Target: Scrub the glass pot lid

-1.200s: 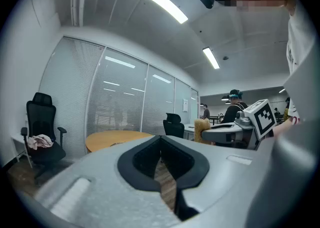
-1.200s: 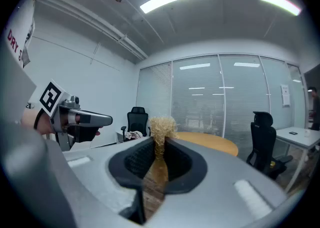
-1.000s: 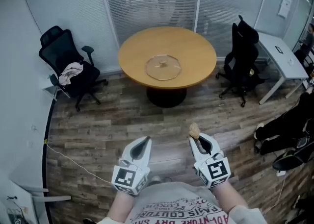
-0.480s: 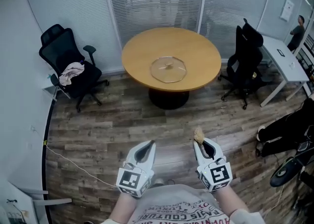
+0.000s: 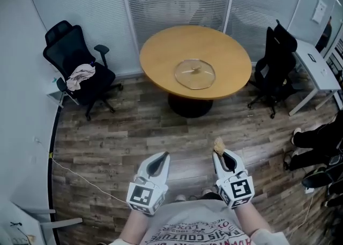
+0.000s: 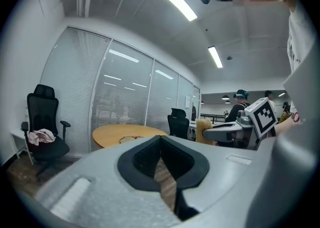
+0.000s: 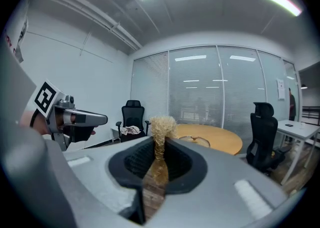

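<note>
Shifted rightward in the head view since a second ago, the round wooden table and the clear glass pot lid on it now sit right of centre. Both grippers hang much where they were, close to the person's chest.

Nearest, the left gripper has its jaws drawn together with nothing between them. Beside it, the right gripper is clamped on a tan, bristly fibre scrubber, whose tuft sticks out past the jaw tips. Wood-plank floor stretches ahead of them.

Well beyond stands the table. The lid lies flat near its middle, apparently knob up, far from both grippers. A black office chair at the left holds a crumpled cloth, and another black chair stands at the right.

The lid is probably stiff, fairly heavy, slick and breakable. The centre knob or the rim looks the surest place for the empty gripper to steady it while the scrubber works.
</note>
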`<state>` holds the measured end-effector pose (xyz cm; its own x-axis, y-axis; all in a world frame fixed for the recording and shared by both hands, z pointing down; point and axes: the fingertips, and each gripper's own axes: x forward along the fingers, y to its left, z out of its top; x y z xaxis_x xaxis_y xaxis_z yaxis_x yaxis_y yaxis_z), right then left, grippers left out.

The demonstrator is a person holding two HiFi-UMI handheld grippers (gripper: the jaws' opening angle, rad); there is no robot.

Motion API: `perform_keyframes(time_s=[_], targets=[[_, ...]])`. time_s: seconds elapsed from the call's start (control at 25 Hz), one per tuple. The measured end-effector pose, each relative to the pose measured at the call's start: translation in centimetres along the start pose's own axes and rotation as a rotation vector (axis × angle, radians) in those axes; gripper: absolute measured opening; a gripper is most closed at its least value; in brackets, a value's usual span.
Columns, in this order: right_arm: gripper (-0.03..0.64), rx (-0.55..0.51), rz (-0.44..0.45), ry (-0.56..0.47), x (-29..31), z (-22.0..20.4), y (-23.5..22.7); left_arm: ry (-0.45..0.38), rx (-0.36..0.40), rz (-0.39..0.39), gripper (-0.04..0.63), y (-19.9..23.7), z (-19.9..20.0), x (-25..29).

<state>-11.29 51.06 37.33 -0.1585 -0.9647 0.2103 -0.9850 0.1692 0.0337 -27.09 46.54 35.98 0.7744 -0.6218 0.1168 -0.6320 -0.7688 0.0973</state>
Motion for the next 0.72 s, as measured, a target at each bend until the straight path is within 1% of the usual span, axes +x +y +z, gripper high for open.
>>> perform_keyframes(time_s=[0.2, 0.4, 0.56, 0.72], targets=[[0.053, -0.005, 0.011, 0.014, 2.3, -0.2, -0.8, 0.001, -0.014, 0.038, 0.008, 1.8, -0.3, 0.6], [0.052, -0.014, 0.055, 0.033, 5.4, -0.6, -2.7, 0.005, -0.035, 0.082, 0.008, 3.2, -0.8, 3.2], [0.053, -0.001, 0.088, 0.040, 8.6, -0.7, -6.5, 0.012, -0.031, 0.126, 0.008, 3.8, -0.4, 7.2], [0.053, 0.016, 0.118, 0.051, 12.6, -0.2, -11.8, 0.020, -0.026, 0.173, 0.008, 4.3, 0.5, 12.8]])
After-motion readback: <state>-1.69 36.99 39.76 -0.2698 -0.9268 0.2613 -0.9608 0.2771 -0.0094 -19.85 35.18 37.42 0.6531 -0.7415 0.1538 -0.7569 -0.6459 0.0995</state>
